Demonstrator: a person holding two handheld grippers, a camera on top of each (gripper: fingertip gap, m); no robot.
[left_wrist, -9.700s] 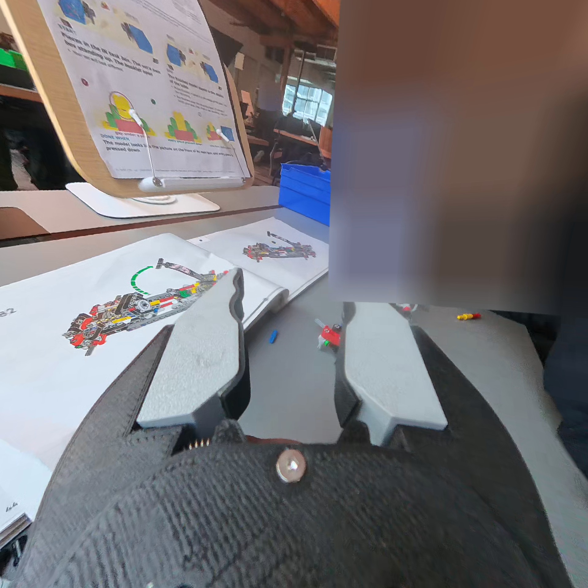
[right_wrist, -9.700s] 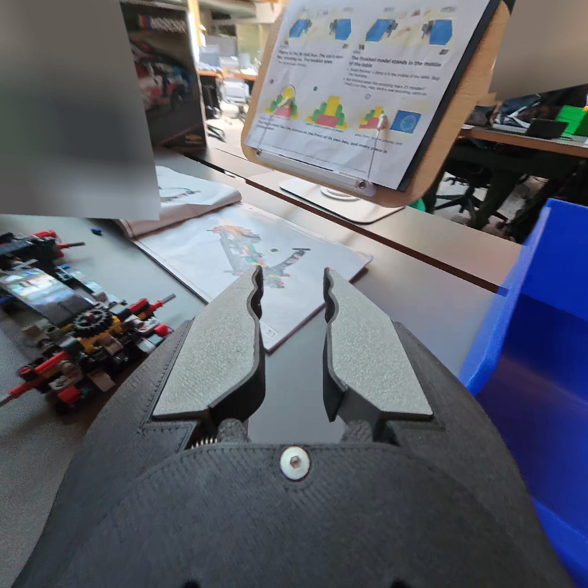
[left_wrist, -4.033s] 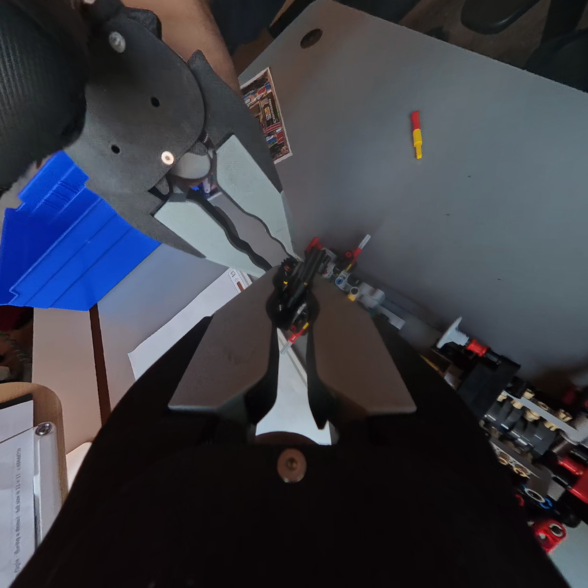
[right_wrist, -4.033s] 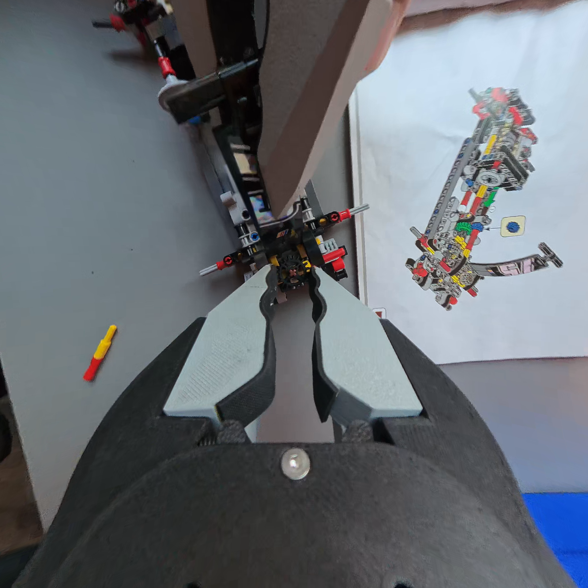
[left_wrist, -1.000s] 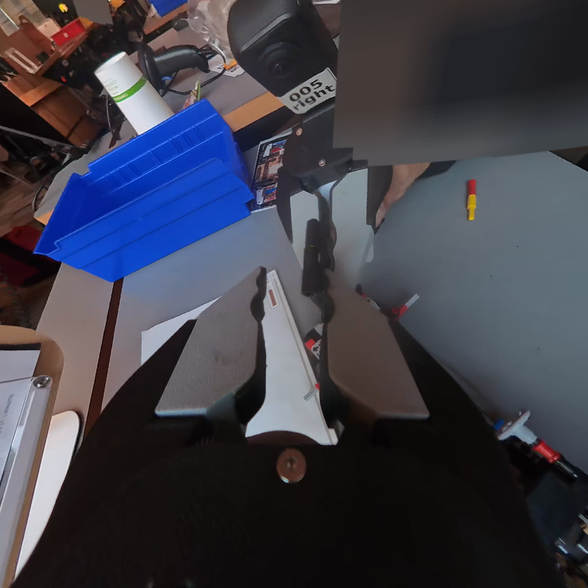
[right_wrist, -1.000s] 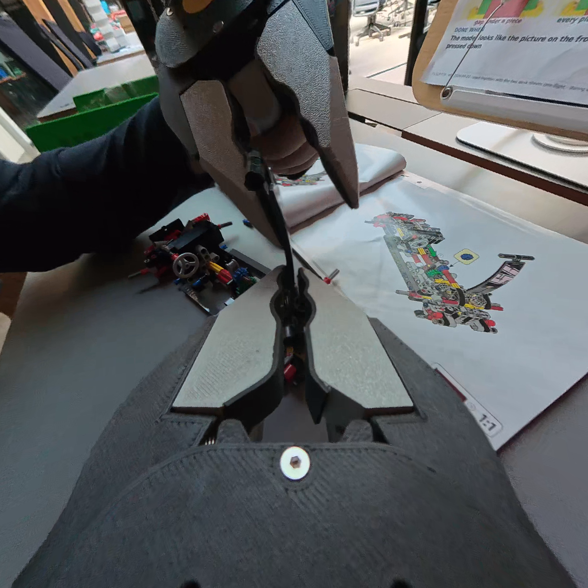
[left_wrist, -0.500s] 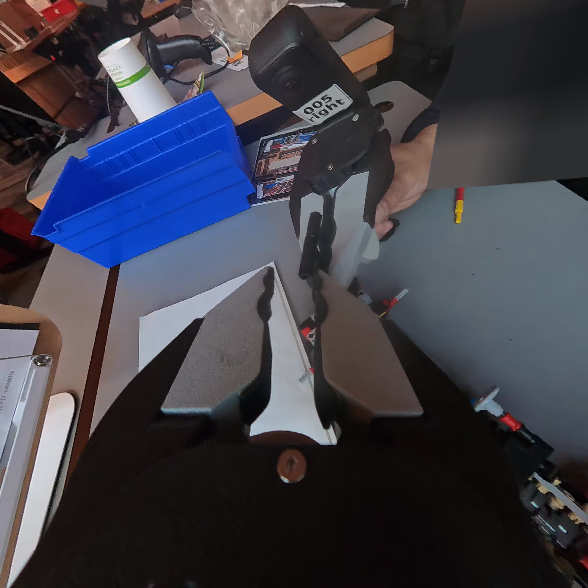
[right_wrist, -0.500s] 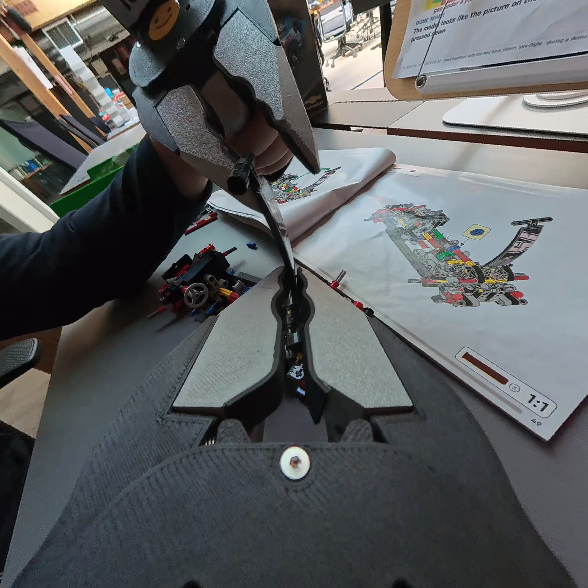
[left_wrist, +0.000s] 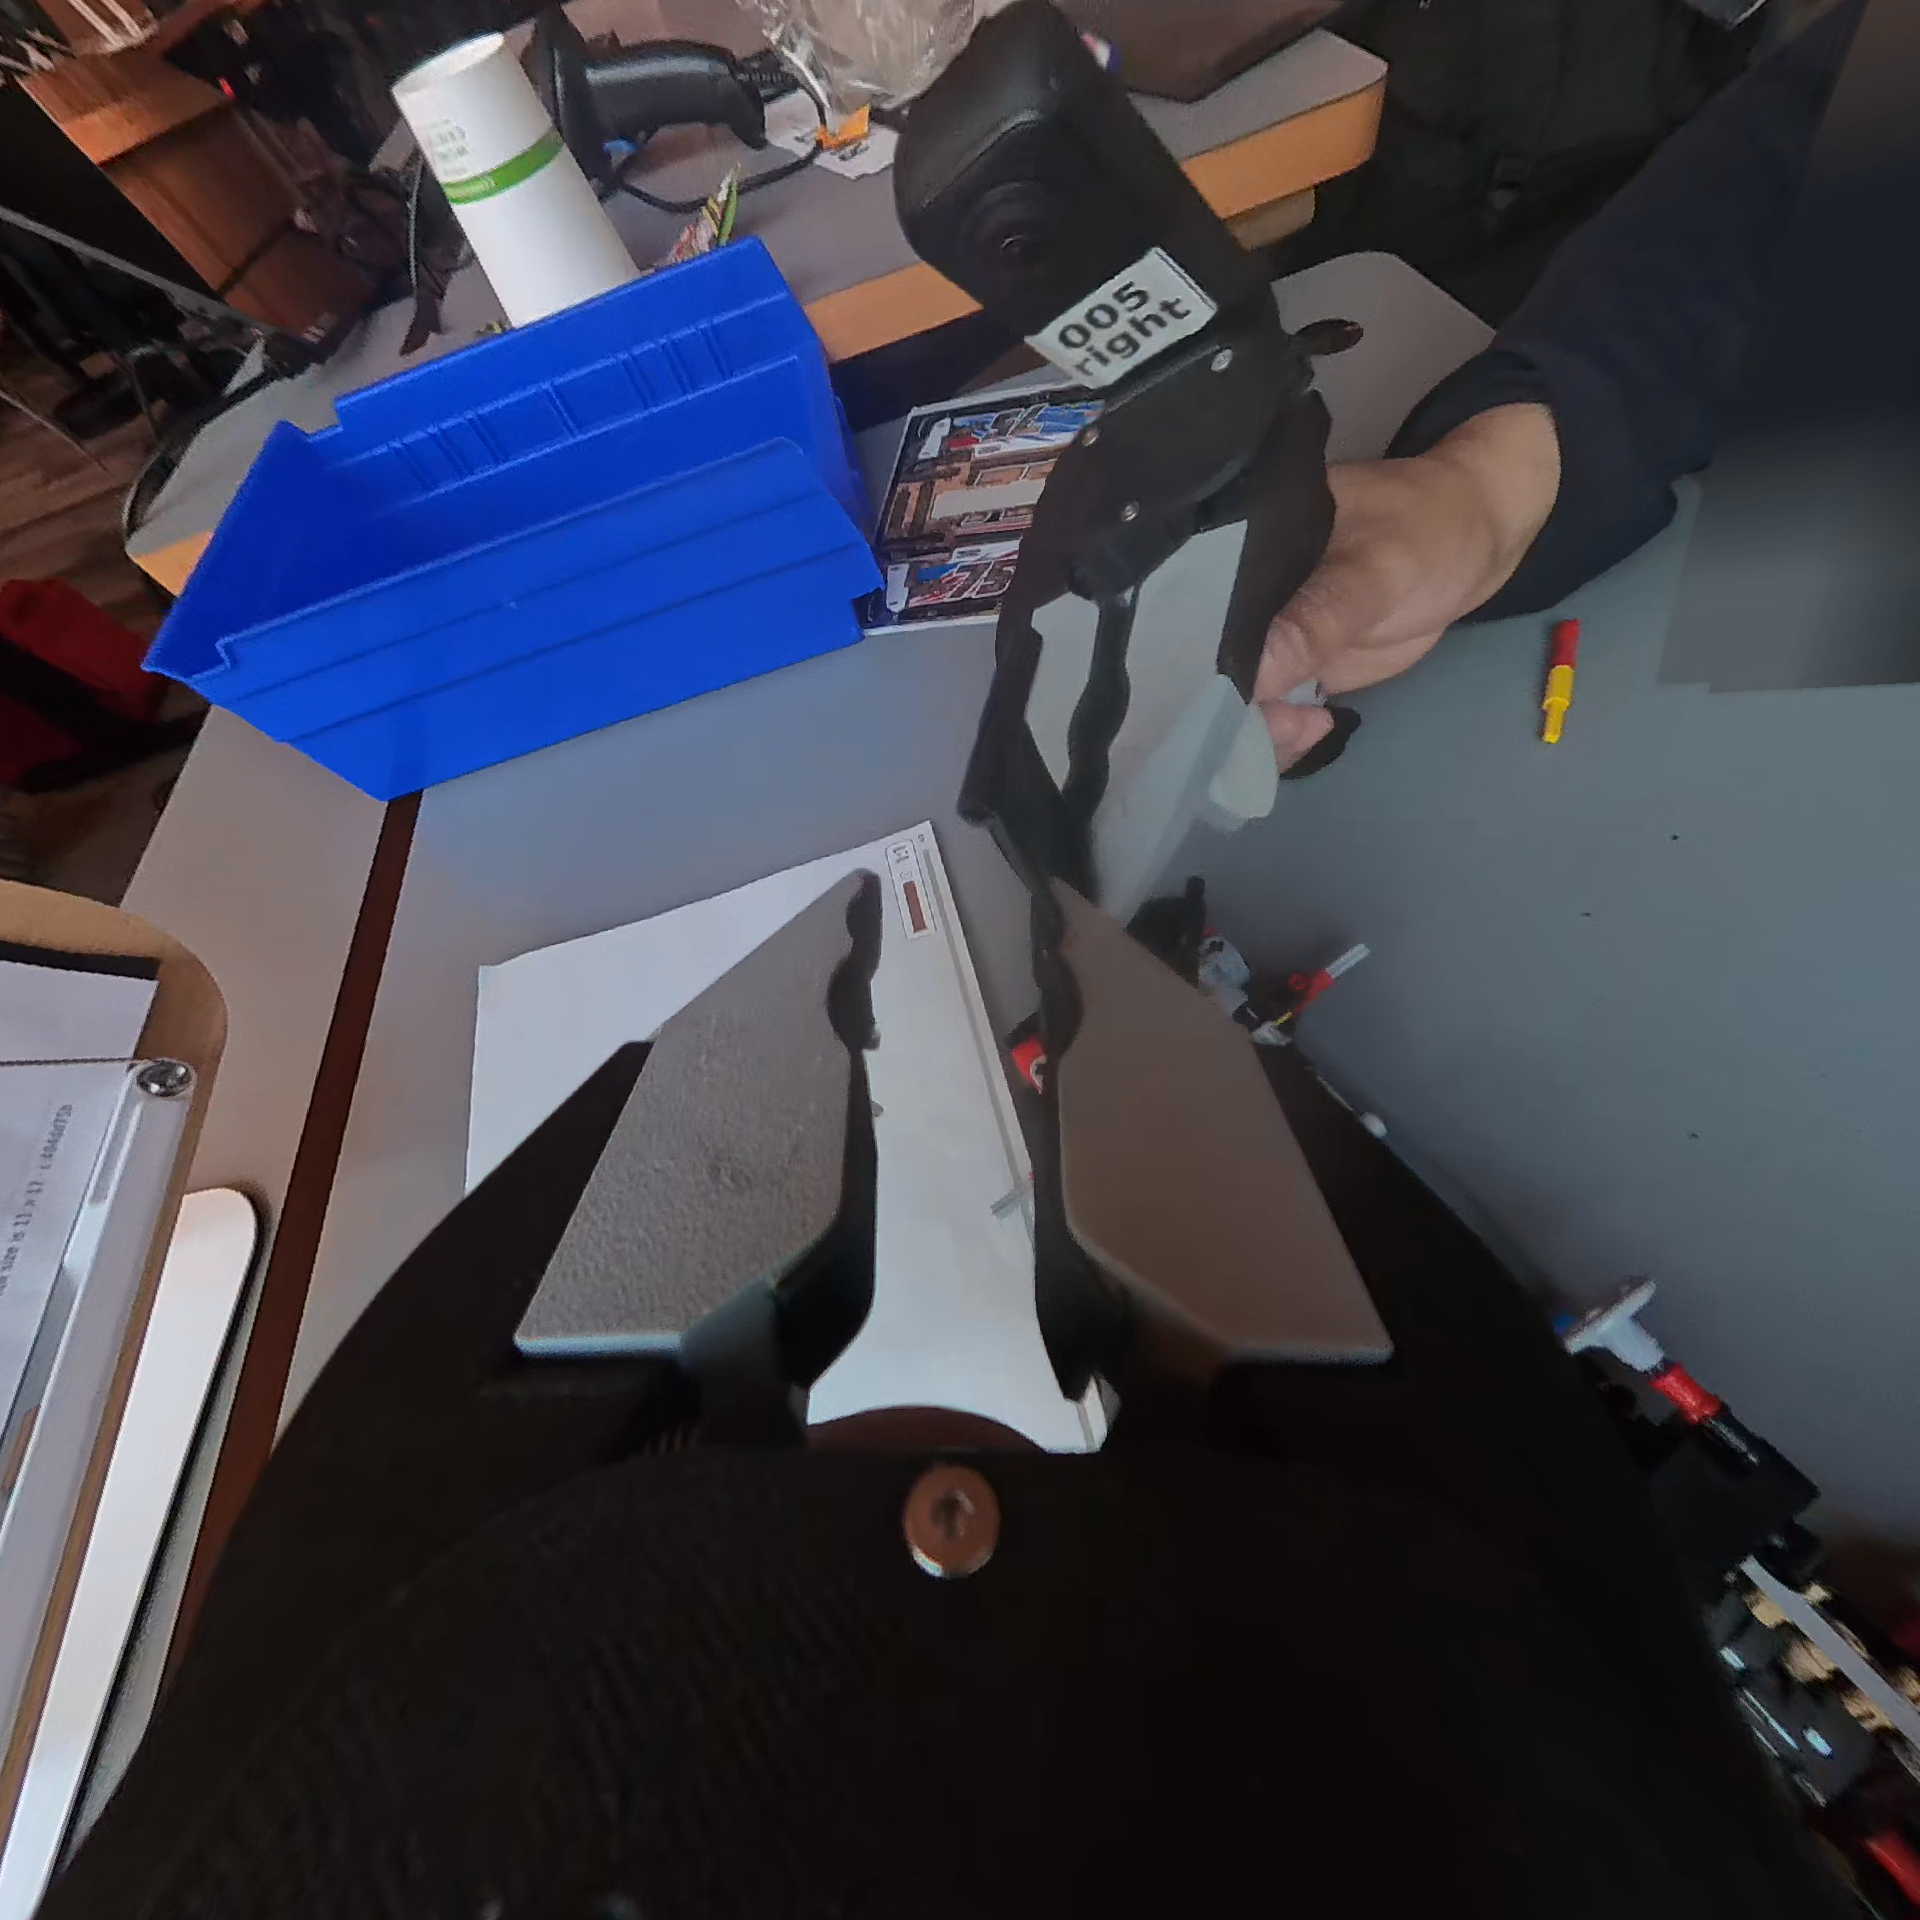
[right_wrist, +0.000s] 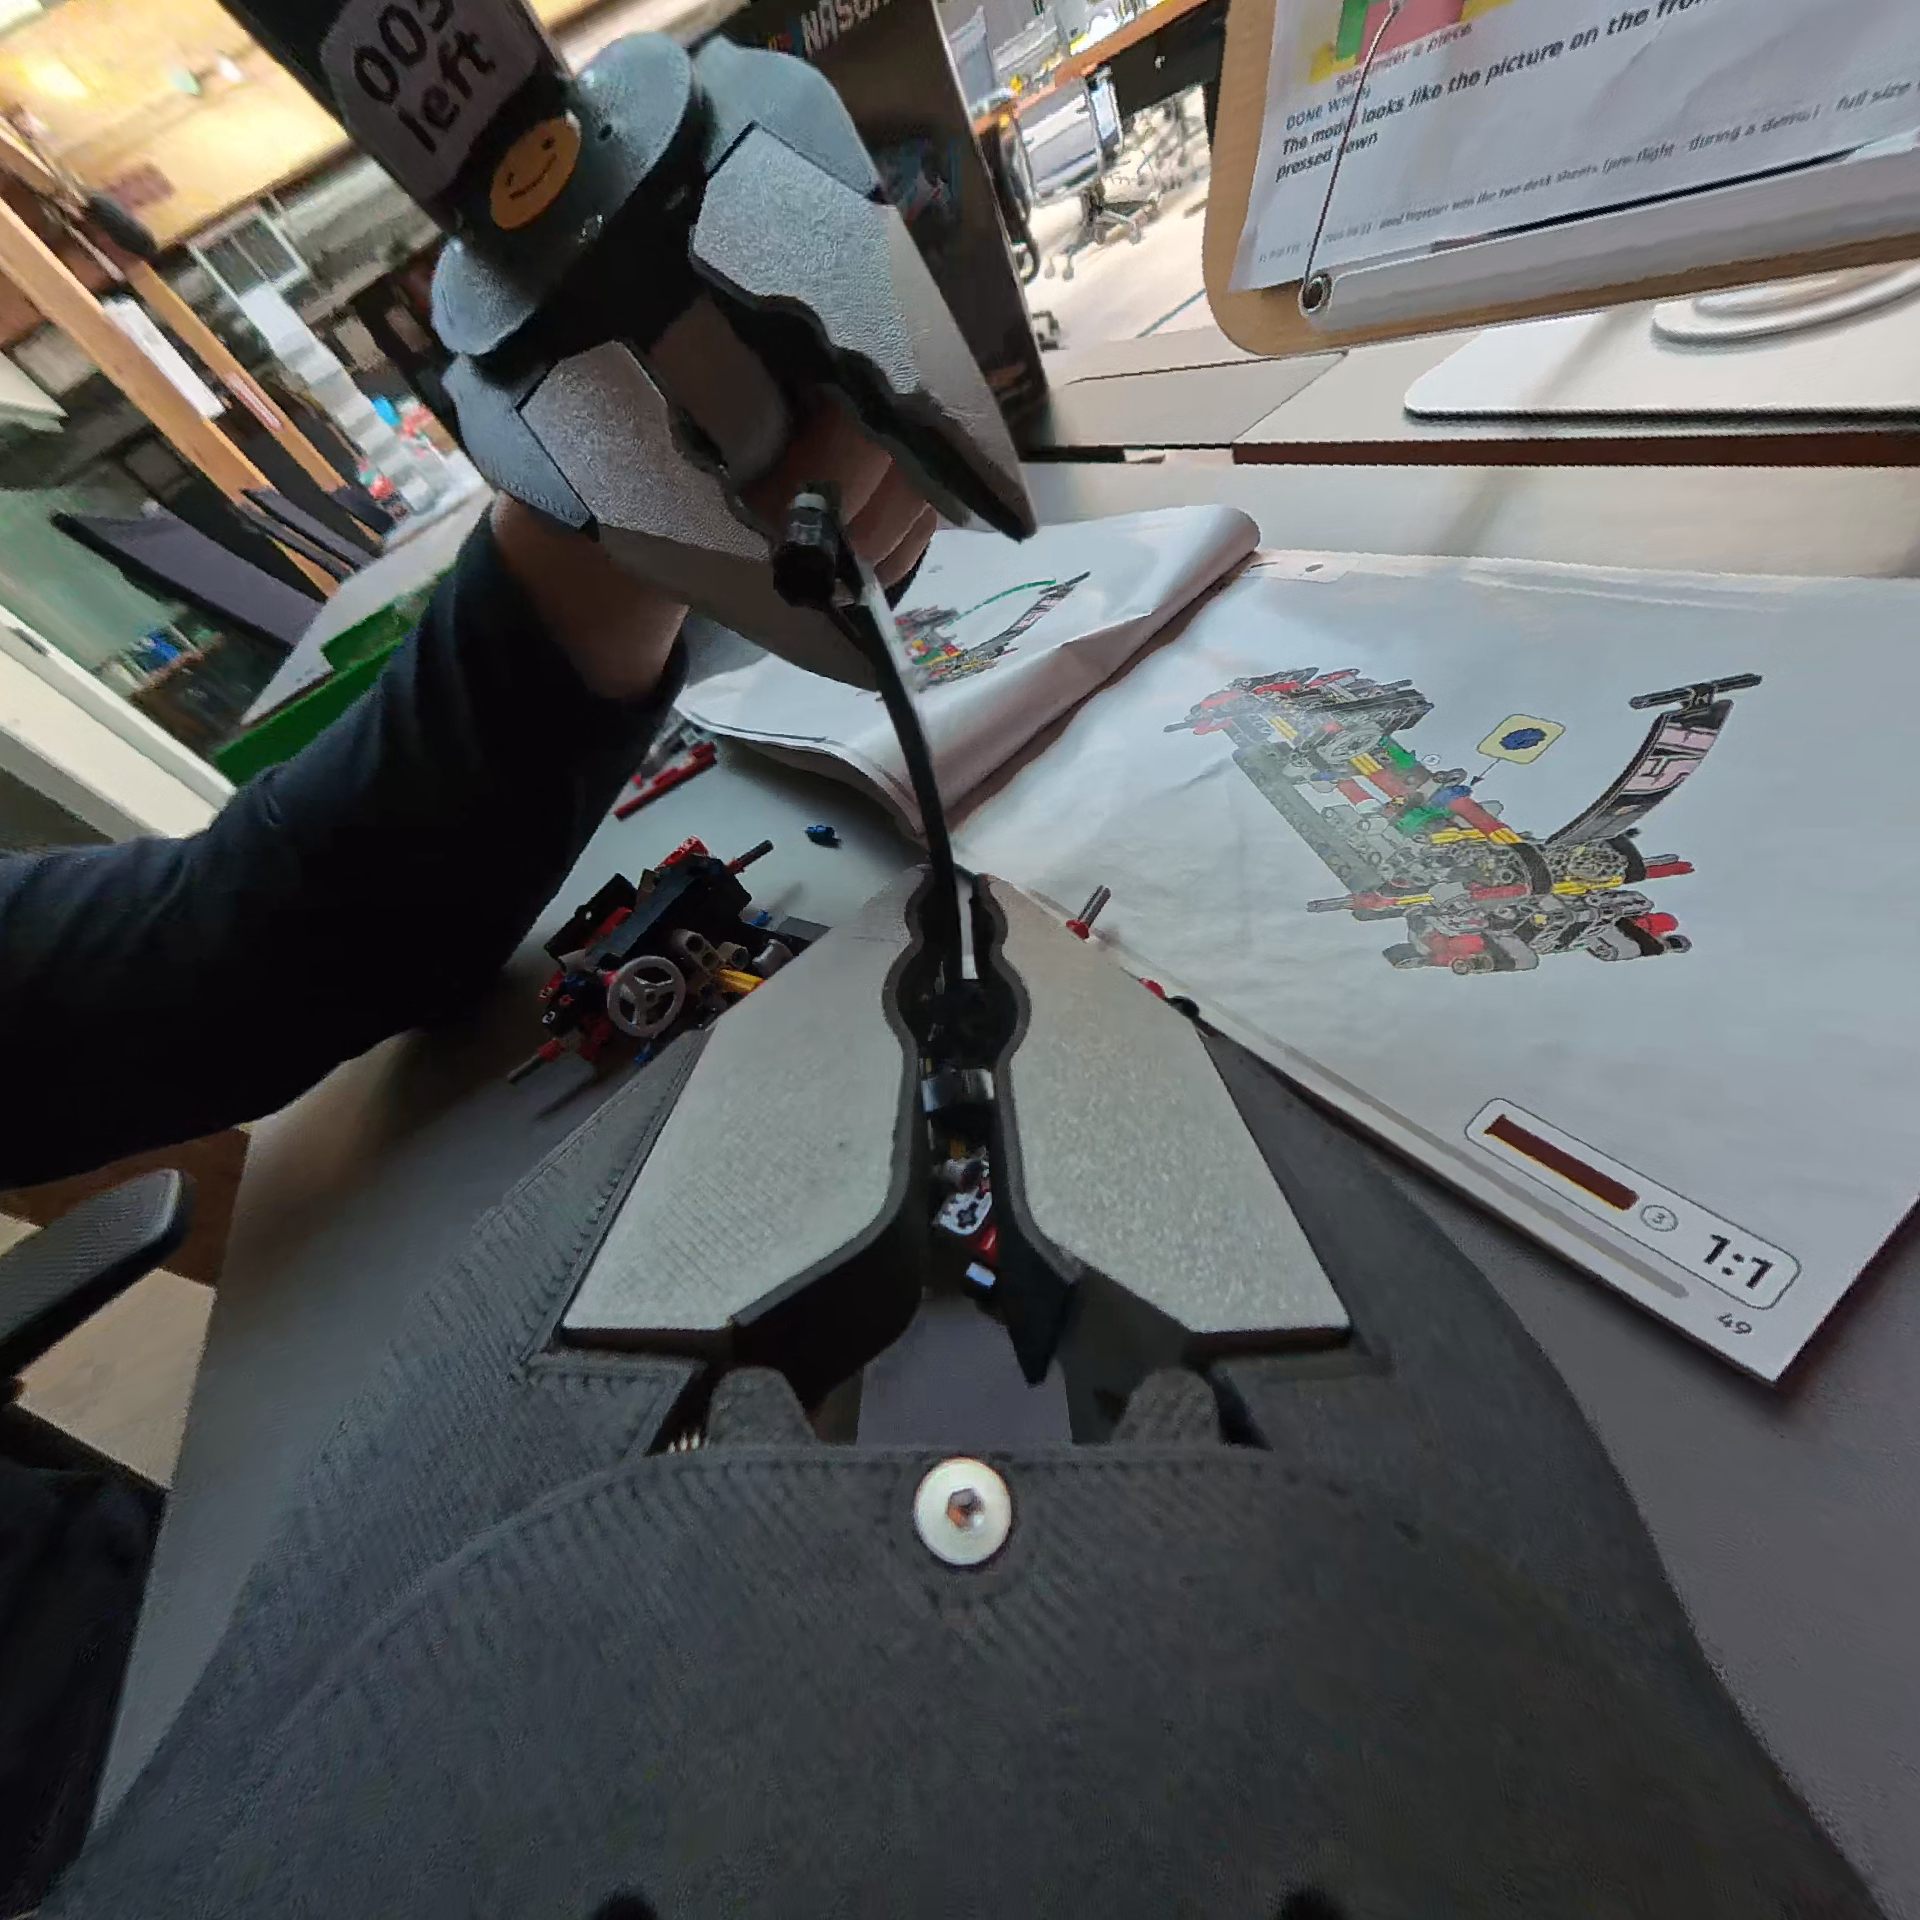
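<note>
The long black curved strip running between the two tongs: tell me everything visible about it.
The black curved strip is thin, glossy and plastic-looking, bowed in an arc above the grey table. Its lower end is clamped between the fingers of the right tongs, where small black, red and white building parts sit joined to it. Its upper end has a short black connector lying against one finger of the left tongs, whose fingers stand apart.

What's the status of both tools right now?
Right tool shut on curved black strip. Left tool open at the strip's far end. Brick model and open booklet on table beneath.
</note>
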